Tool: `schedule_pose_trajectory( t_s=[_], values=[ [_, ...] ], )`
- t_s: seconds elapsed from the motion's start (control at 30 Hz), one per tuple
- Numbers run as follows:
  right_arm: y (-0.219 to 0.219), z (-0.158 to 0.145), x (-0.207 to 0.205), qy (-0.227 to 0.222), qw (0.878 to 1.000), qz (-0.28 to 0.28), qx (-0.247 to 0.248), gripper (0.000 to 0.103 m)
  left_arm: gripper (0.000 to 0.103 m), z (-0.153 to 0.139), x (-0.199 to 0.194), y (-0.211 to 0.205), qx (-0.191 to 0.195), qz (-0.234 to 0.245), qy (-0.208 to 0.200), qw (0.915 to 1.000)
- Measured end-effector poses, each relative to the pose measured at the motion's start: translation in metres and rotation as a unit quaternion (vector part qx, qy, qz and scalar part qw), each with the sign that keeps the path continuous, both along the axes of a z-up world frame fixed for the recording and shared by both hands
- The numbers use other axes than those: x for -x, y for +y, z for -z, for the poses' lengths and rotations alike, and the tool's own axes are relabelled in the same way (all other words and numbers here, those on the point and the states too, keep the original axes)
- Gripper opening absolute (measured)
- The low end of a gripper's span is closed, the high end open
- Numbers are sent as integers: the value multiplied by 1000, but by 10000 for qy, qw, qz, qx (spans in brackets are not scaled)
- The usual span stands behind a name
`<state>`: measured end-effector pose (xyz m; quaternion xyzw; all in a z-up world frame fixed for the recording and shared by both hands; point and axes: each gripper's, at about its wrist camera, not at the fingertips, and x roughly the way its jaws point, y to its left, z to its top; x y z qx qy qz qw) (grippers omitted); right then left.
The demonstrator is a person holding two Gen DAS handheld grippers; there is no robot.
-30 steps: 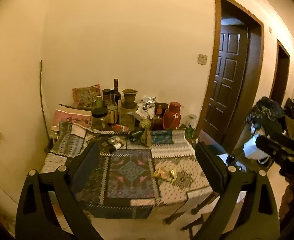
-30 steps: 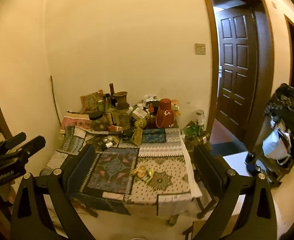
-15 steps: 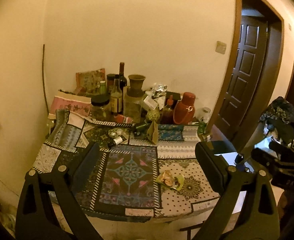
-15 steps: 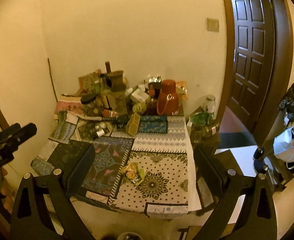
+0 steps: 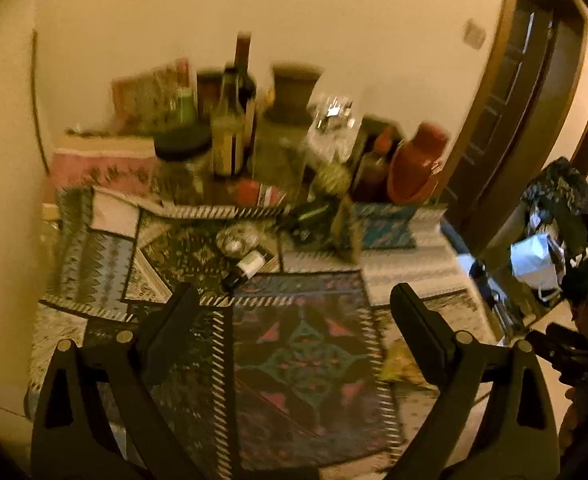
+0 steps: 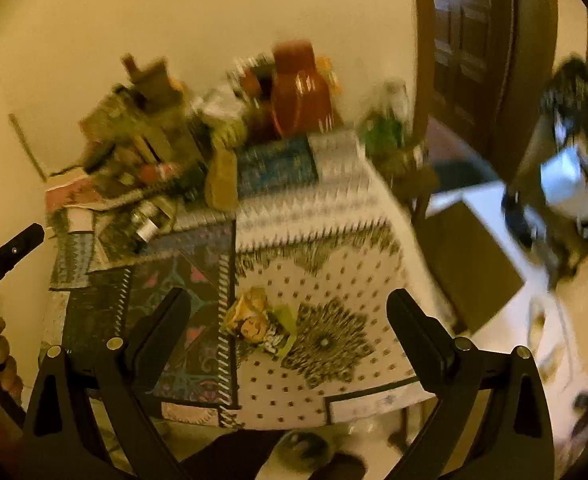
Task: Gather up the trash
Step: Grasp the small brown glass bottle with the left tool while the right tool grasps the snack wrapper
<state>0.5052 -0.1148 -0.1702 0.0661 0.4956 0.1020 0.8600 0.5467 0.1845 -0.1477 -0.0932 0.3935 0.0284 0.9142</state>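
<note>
A crumpled yellow-green wrapper lies on the patterned tablecloth near the table's front edge. My right gripper is open and empty, above the wrapper, which lies between its fingers. In the left wrist view the same wrapper shows partly behind the right finger. My left gripper is open and empty over the dark patch of the cloth. A small bottle lies on its side further back.
Bottles, jars, a brown pot and a red thermos crowd the back of the table by the wall. A dark door and a white bag are at the right. Both views are blurred.
Both grippers have moved closer to the table and tilted down over it. The wrapper now lies between the right gripper's fingers. Both stay open.
</note>
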Motion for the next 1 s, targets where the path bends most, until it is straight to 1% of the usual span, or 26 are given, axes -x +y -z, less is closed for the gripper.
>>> schedule_pose_trajectory(
  t_s=[0.13,0.27,0.3,0.37,0.43,0.47,0.5,0.53,0.67,0.73,0.77,0.8,0.87,0.93,0.97,1.0],
  values=[
    [10,46,-21,667,9973,293,-130,98,97,47,-45,30,82,180,504,9985],
    [19,84,-31,1108,9927,471,-24,98,96,92,-82,49,-30,245,878,9958],
    [21,94,-34,1231,9911,502,-27,97,93,101,-89,52,-50,278,947,9951],
    [24,108,-38,1373,9890,556,-5,92,88,120,-105,57,-59,403,1101,9931],
    [30,119,-42,1444,9880,544,89,81,81,135,-118,59,-12,568,1210,9910],
    [33,125,-44,1470,9875,546,140,79,80,141,-123,59,-9,623,1254,9902],
    [34,128,-45,1488,9871,562,158,75,78,146,-128,59,-16,677,1293,9893],
    [35,130,-46,1498,9868,586,164,71,74,150,-132,58,-36,729,1330,9884],
    [35,134,-45,1495,9867,637,91,68,68,162,-145,52,-98,974,1412,9851],
    [36,132,-40,1509,9866,606,139,59,64,166,-149,47,-105,1111,1443,9832],
    [36,133,-38,1549,9861,569,170,57,63,167,-150,46,-107,1155,1463,9824],
    [38,133,-36,1520,9866,549,232,54,63,169,-151,43,-146,1188,1488,9816],
    [41,133,-34,1508,9869,491,300,48,61,172,-152,40,-172,1217,1516,9808],
    [41,133,-33,1493,9872,433,357,37,56,174,-151,38,-167,1208,1543,9805],
    [41,132,-32,1490,9873,394,392,35,56,174,-152,36,-187,1213,1552,9802],
    [40,133,-34,1489,9872,376,421,31,54,174,-151,33,-241,1225,1570,9797]
  ],
)
